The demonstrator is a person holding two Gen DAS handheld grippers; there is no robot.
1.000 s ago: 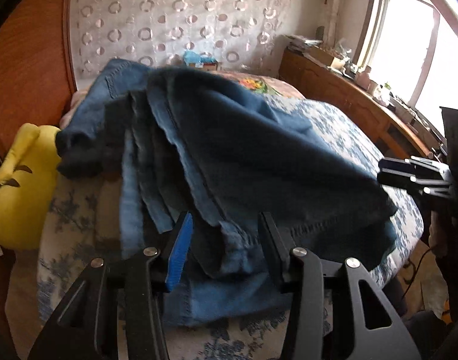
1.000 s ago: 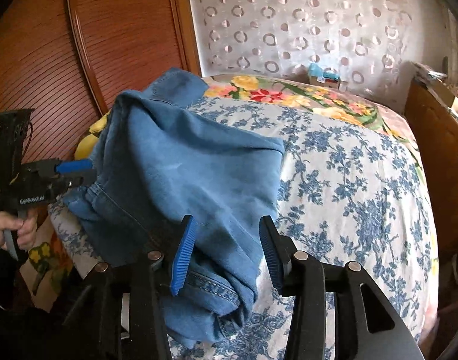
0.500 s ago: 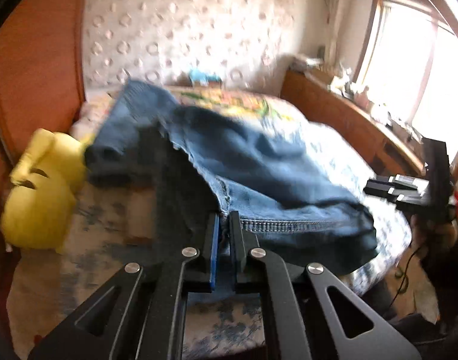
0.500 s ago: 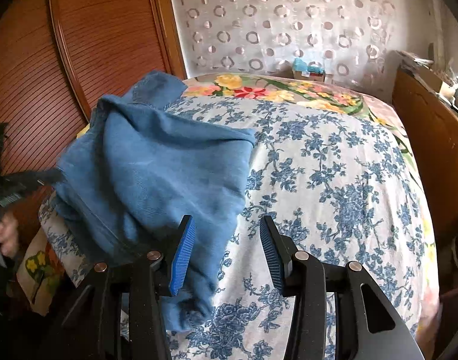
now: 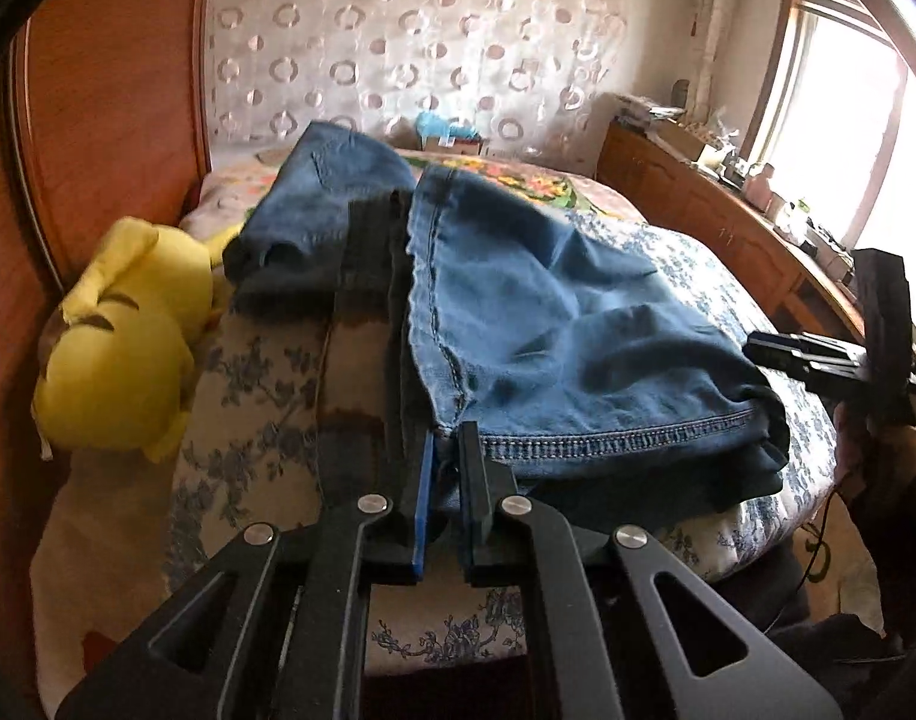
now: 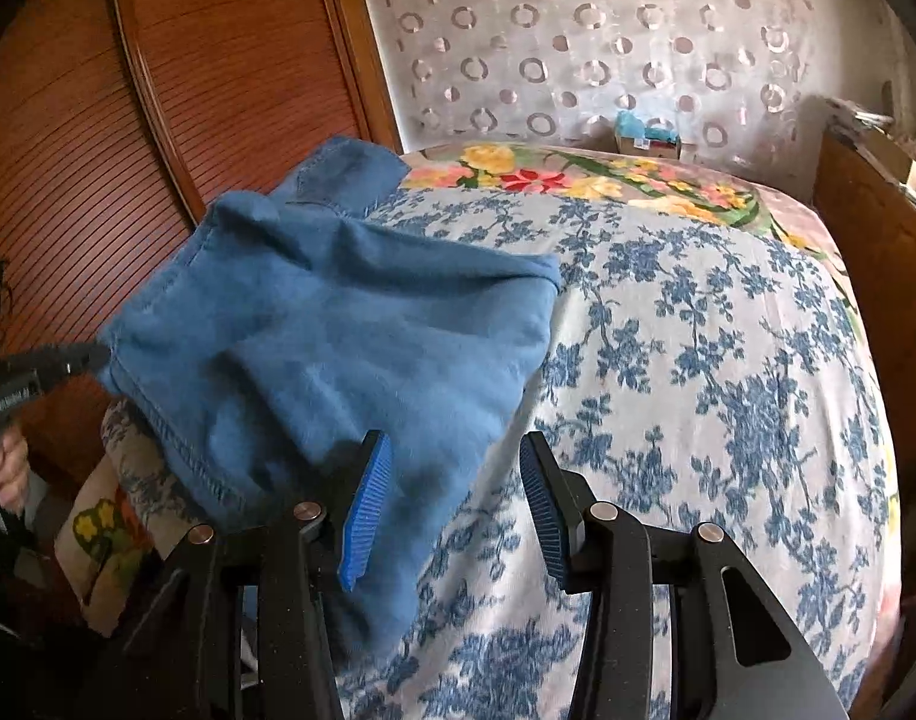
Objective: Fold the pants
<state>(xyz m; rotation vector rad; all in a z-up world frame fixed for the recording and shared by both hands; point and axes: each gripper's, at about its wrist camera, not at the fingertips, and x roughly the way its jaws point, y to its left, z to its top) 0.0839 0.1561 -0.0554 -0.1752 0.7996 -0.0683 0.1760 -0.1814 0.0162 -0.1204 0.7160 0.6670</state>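
Blue denim pants (image 5: 553, 324) lie folded in a heap on the left part of the bed; they also show in the right wrist view (image 6: 338, 348). My left gripper (image 5: 449, 450) is shut on the near corner of the pants by the stitched hem, and it shows at the left edge of the right wrist view (image 6: 95, 354). My right gripper (image 6: 455, 474) is open and empty, its left finger over the near edge of the pants. It shows at the right of the left wrist view (image 5: 757, 354), just off the pants.
The bed has a blue-flowered cover (image 6: 727, 360). A yellow plush toy (image 5: 122, 348) lies at the bed's left side by the wooden wall (image 6: 158, 120). A wooden sideboard (image 5: 727, 228) with clutter runs along the right under the window. A small box (image 6: 646, 135) sits at the headboard.
My left gripper has shut on the corner of the pants and pulled it left and toward me. The pants have slid out from between my right gripper's fingers, which stayed open.
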